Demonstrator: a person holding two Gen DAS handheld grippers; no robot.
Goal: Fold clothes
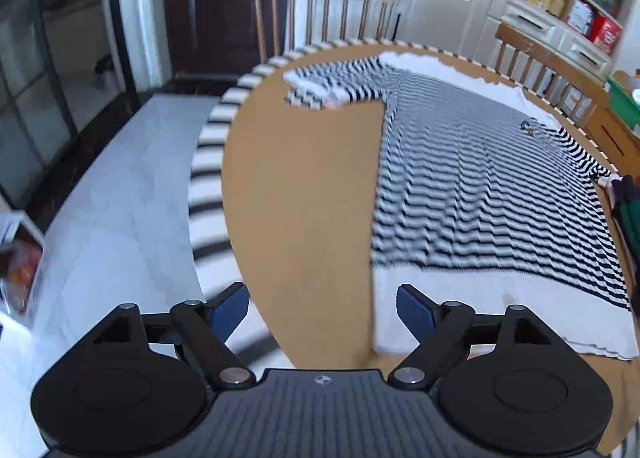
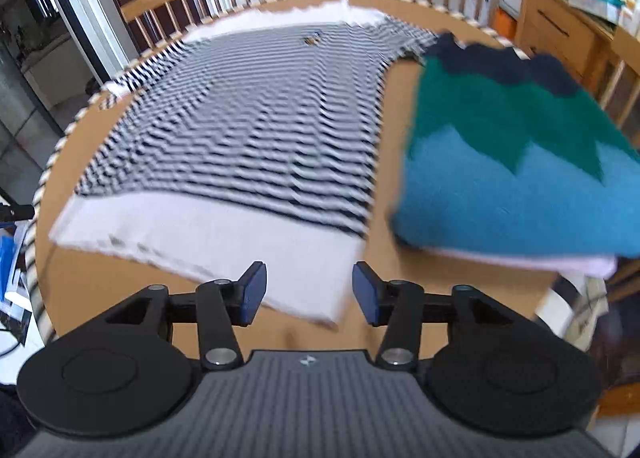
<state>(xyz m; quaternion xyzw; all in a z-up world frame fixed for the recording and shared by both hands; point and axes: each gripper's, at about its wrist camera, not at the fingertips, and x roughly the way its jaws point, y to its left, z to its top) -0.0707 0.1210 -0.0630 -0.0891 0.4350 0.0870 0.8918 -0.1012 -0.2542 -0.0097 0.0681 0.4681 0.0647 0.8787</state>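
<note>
Striped sweater (image 1: 472,194) lies flat on the round worktop (image 1: 300,198), white hem nearest. Left hand-held gripper (image 1: 322,308) gapes wide, empty, at the hem's left corner.

Right view: right hand-held gripper (image 2: 308,288) spread, empty, over the hem's right corner; folded blue-green sweater (image 2: 516,162) beside. Best pinch both corners together, evenly.

Brown table (image 2: 392,106), striped shirt (image 2: 248,130) flat, folded sweater (image 2: 520,162) beside

Left claw (image 1: 322,308) and right claw (image 2: 309,288) both gape wide, gripping nothing.
</note>
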